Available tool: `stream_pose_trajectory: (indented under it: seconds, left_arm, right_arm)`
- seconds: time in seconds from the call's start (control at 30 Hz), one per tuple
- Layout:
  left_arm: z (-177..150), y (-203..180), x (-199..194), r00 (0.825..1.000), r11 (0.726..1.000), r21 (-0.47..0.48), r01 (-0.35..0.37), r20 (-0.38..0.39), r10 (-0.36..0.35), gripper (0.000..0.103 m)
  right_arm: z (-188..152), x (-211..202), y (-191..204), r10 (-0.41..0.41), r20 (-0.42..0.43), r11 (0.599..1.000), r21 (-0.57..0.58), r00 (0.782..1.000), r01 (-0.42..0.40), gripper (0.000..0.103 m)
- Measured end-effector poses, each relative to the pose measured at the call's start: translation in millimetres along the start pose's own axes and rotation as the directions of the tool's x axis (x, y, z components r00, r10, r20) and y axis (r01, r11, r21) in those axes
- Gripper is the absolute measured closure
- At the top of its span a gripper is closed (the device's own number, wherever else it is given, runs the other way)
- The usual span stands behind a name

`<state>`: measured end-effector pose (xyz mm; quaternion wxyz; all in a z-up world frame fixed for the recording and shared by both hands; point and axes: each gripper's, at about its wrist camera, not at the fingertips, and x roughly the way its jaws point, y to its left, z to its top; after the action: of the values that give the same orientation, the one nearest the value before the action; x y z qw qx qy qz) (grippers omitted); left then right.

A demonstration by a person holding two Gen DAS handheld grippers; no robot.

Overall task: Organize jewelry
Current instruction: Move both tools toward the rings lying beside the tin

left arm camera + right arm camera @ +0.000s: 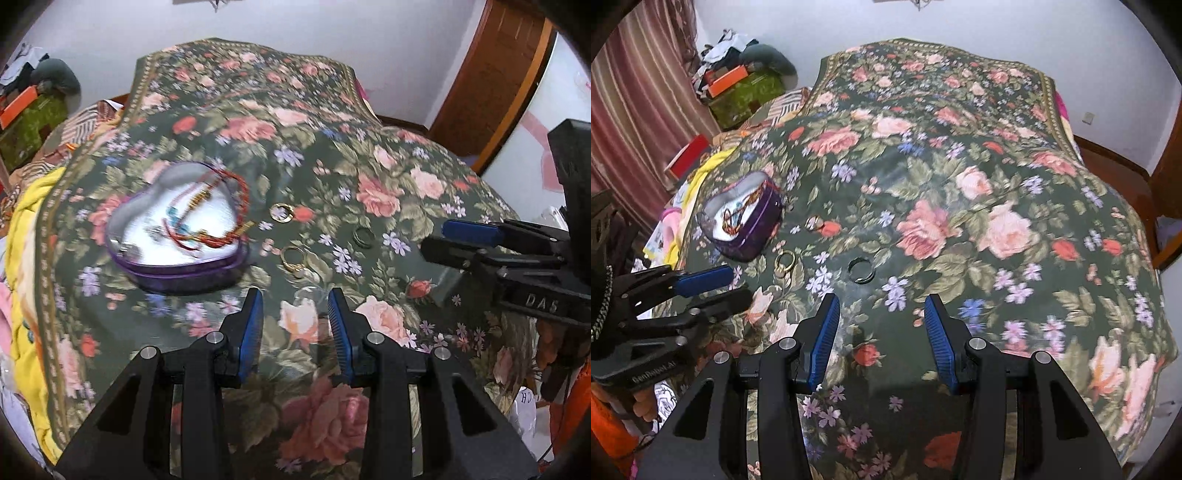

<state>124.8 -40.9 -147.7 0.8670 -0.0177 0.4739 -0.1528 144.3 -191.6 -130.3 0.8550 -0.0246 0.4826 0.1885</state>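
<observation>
Both the left gripper (pixel 295 295) and right gripper (pixel 881 301) hover with jaws apart, holding nothing. The dark ring (pixel 861 270) lies just ahead of the right one, gold rings (pixel 785 263) ahead-left, beside the tin (pixel 746 218). Best descend straight, straddling the rim and pressing lightly into the soft cloth (pixel 979 166).

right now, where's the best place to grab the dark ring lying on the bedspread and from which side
The dark ring lies flat on the floral bedspread, apart from the gold rings to its left. Probably best from straight above with the open right gripper, one finger inside the hole and one outside, pinching the near rim; a side approach would likely just push it into the soft cloth.
</observation>
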Motion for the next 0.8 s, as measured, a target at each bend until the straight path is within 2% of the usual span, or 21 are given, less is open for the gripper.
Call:
stream_pose_trajectory:
  seconds: [0.2,0.47,0.53,0.67,0.73,0.8]
  left_arm:
    - [4.3,-0.7,22.8,0.999,1.000,-0.013,0.014,-0.033,-0.014,0.067]
    - [14.8,-0.7,37.3,1.000,1.000,0.005,0.001,-0.007,-0.001,0.069]
    - [15.0,-0.1,38.7,1.000,1.000,0.007,-0.001,-0.001,0.001,0.072]
    - [15.1,2.3,40.6,1.000,1.000,-0.004,-0.003,0.008,0.003,0.088]
    - [15.0,4.0,41.1,1.000,1.000,-0.012,0.002,0.011,-0.002,0.088]
    - [14.3,3.3,40.4,1.000,1.000,-0.010,-0.001,0.015,0.001,0.088]
  right_arm:
    - [1.2,18.8,6.8,0.009,-0.024,1.000,-0.024,1.000,-0.010,0.059]
    - [10.9,37.2,11.1,0.014,-0.044,0.999,-0.046,0.999,-0.016,0.060]
    - [11.5,40.8,11.2,0.004,-0.046,0.999,-0.049,0.999,-0.007,0.065]
    - [12.0,45.4,10.5,-0.011,-0.038,0.999,-0.044,0.999,0.009,0.077]
    - [12.3,46.6,11.0,-0.020,-0.031,0.999,-0.044,0.999,0.019,0.084]
    - [12.1,46.4,11.9,-0.022,-0.027,0.999,-0.047,0.999,0.020,0.083]
